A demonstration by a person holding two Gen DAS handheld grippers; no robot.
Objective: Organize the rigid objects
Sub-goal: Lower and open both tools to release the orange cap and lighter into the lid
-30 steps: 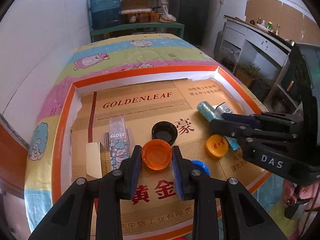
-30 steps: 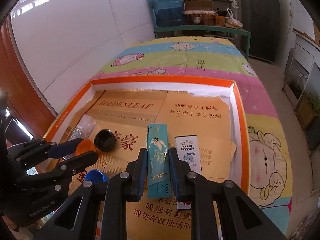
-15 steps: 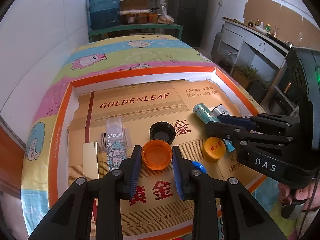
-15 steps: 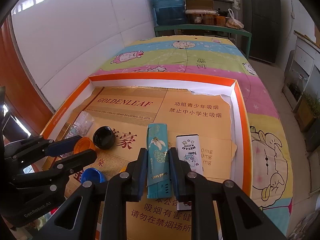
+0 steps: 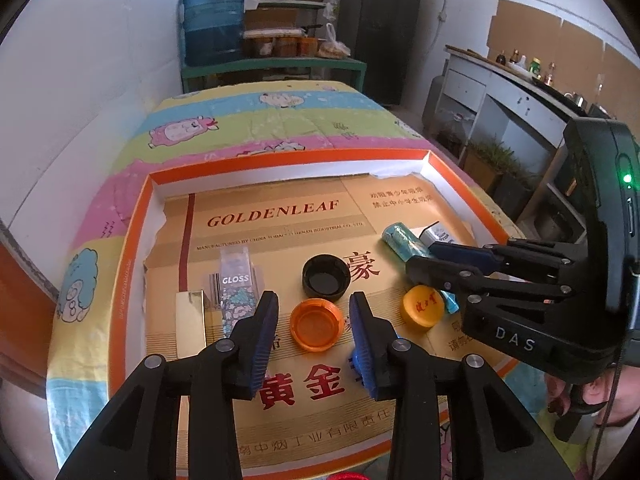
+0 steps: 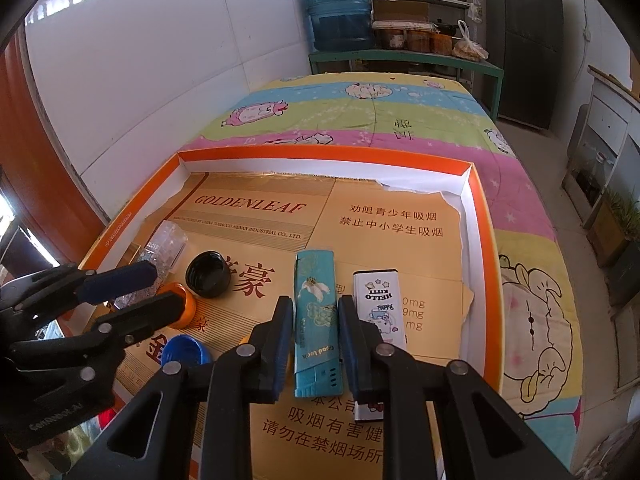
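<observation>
An orange cap (image 5: 316,323) lies open side up on the cardboard tray floor, between the open fingers of my left gripper (image 5: 314,312) with gaps on both sides. A black cap (image 5: 324,277) lies just beyond it, a yellow cap (image 5: 423,307) to its right, and a blue cap (image 6: 185,353) beside the right finger. My right gripper (image 6: 312,316) is open, its fingers either side of a teal lighter (image 6: 316,320) lying flat. A white Hello Kitty lighter (image 6: 378,312) lies right of it.
A clear GLOSS box (image 5: 236,280) and a gold box (image 5: 190,322) lie at the tray's left. The orange-rimmed tray (image 5: 138,224) sits on a cartoon-print cloth. The right gripper's body (image 5: 520,296) reaches in close to the yellow cap. Shelves and a water jug stand behind.
The left gripper has opened and let go of the orange cap, which now lies on the cardboard. The right gripper has also opened a little around the teal lighter.
</observation>
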